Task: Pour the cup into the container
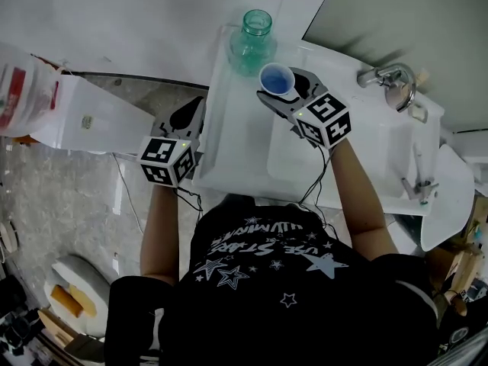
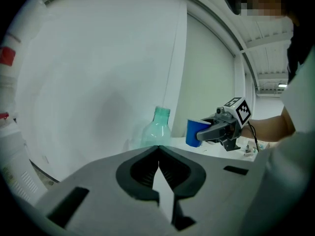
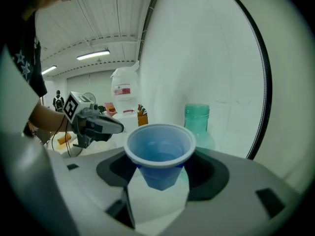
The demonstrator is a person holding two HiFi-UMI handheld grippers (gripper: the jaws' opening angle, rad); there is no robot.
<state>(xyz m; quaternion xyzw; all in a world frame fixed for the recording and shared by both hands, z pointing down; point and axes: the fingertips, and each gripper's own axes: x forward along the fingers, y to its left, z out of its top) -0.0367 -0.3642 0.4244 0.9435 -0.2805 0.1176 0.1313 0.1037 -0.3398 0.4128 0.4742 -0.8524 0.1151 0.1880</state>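
Right gripper (image 1: 284, 90) clasps blue cup (image 1: 276, 77) upright, mouth up, below the green bottle (image 1: 253, 40) at top centre. Left gripper (image 1: 192, 113) closed, empty; cup's contents unclear.

I am wearing a black shirt (image 1: 267, 254) with white letters and stars on it. The letters are bending with the cloth, so I am not reading them for sure; one word is looking like "STARS". A white jug (image 1: 23, 90) is showing a red label, but its print is too small to read. The cubes on my left gripper (image 1: 194, 105) and right gripper (image 1: 278, 90) are showing black-and-white squares, not letters or numbers.
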